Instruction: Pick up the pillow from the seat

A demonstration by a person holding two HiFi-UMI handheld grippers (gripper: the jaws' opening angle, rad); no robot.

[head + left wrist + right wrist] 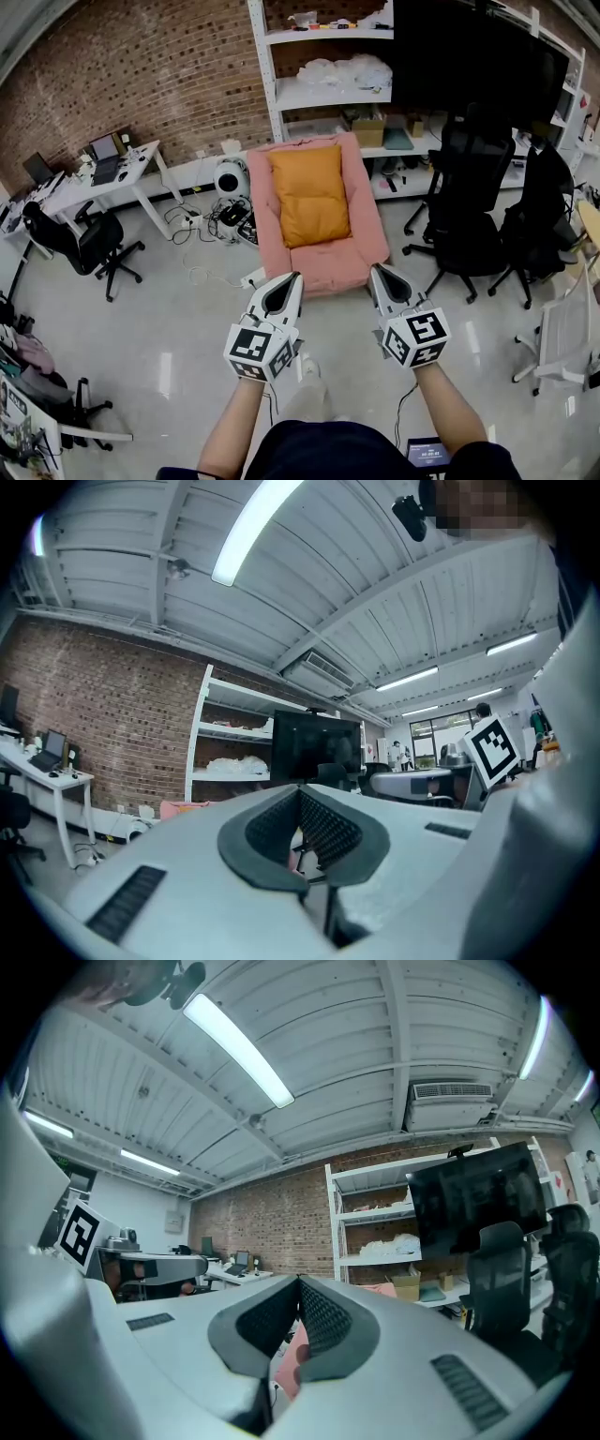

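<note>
Approach step: both claws are short of the seat and the pillow is untouched.

The orange pillow (310, 192) lies on the pink seat (330, 264), up against its back. The left claw (292, 278) and right claw (376, 272) hover just before the seat's front edge, each pressed together and empty. Next, I judge, they must spread, reach over the seat and close on the pillow's sides.

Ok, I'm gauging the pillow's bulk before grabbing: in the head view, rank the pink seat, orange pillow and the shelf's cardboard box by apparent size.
1. pink seat
2. orange pillow
3. cardboard box; it stands farther back, so its real size is unsure.
</note>
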